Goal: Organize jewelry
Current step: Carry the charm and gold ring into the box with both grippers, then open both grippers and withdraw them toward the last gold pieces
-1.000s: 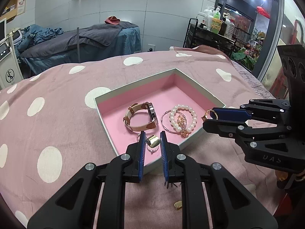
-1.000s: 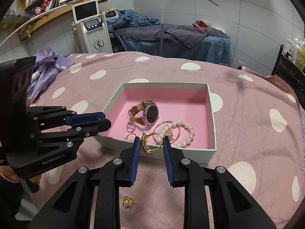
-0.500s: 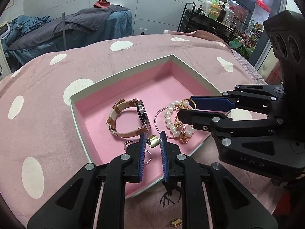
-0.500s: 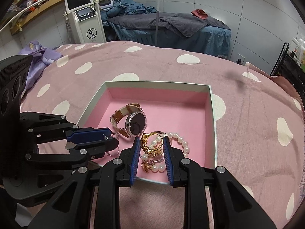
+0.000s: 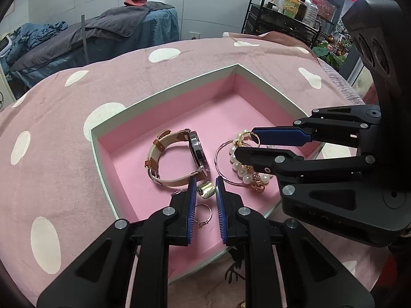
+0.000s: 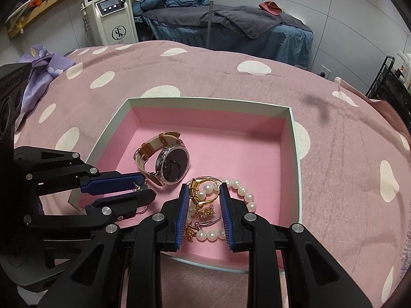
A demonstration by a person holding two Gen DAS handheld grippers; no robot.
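The pink-lined box (image 5: 164, 97) sits in the middle of both views on the dotted pink blanket (image 5: 51, 107), and most of the jewelry is already inside it. A wristwatch (image 6: 164, 163) with a tan strap lies near the centre of the box floor. The pearl bracelet (image 6: 241, 192) and a thin bangle (image 5: 221, 164) lie to its right in the left wrist view, and a thin ring (image 5: 204, 213) lies close to the near wall.

The left gripper (image 5: 205, 190), at the lower middle of its own view, is clamped on a small gold ring (image 5: 205, 189) and holds it just above the box floor. The right gripper (image 6: 203, 192) is clamped on an ornate gold ring (image 6: 201, 190) and holds it over the pearl bracelet.

So I judge the task to be late: both pieces are over the box and only need to be released. One small gold item (image 5: 242, 304) is partly visible on the blanket at the bottom edge of the left wrist view, so a little may remain.
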